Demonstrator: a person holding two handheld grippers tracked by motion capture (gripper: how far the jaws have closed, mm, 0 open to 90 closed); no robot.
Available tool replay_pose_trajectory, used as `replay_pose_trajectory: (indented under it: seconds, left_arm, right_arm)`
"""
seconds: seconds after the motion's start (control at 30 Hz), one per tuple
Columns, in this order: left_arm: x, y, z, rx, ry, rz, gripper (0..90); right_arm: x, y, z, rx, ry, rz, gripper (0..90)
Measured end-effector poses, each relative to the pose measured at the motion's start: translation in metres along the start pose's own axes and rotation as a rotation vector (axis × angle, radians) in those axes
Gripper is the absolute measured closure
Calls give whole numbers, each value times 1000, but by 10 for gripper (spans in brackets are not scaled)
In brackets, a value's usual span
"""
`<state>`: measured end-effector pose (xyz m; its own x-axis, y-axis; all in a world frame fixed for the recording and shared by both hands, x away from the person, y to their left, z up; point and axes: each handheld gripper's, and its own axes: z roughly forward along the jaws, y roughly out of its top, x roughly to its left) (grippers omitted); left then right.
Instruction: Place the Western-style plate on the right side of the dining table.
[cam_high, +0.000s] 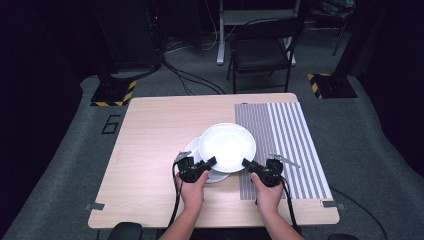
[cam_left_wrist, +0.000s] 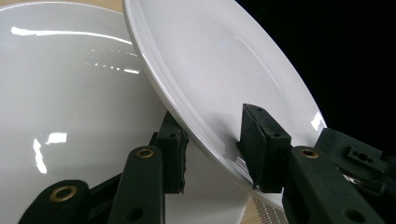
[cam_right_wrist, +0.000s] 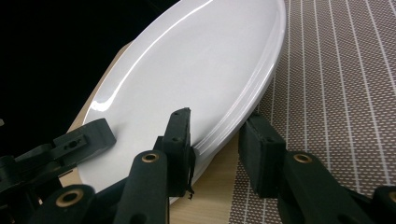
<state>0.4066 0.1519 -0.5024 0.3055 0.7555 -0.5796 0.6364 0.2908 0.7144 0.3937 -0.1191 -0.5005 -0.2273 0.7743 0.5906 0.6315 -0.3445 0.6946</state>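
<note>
A large white plate (cam_high: 227, 146) is held up over the table between both grippers. My left gripper (cam_high: 210, 162) is shut on its near-left rim, one pad above the rim and one below, as the left gripper view shows on the plate (cam_left_wrist: 219, 70) and the gripper (cam_left_wrist: 215, 140). My right gripper (cam_high: 247, 164) is shut on the near-right rim, clamping the plate (cam_right_wrist: 187, 79) between the jaws of the gripper (cam_right_wrist: 217, 140). A second white plate (cam_high: 192, 150) lies on the table under the held one, partly covered, and shows large in the left gripper view (cam_left_wrist: 70, 102).
A grey striped placemat (cam_high: 290, 145) covers the right part of the wooden table (cam_high: 155, 145), also under the held plate's right side (cam_right_wrist: 336, 93). A black chair (cam_high: 262, 50) stands beyond the far edge. The table's left half is bare wood.
</note>
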Motion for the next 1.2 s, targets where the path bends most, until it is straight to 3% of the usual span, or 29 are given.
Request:
replay_pose_trajectory:
  seconds: [0.67, 1.2]
  left_arm:
    - [-20, 5, 6, 17, -13, 50, 587]
    - [-31, 7, 14, 34, -25, 71, 585]
  right_arm:
    - [-4, 11, -16, -18, -3, -67, 618]
    - [-10, 17, -26, -18, -15, -69, 611]
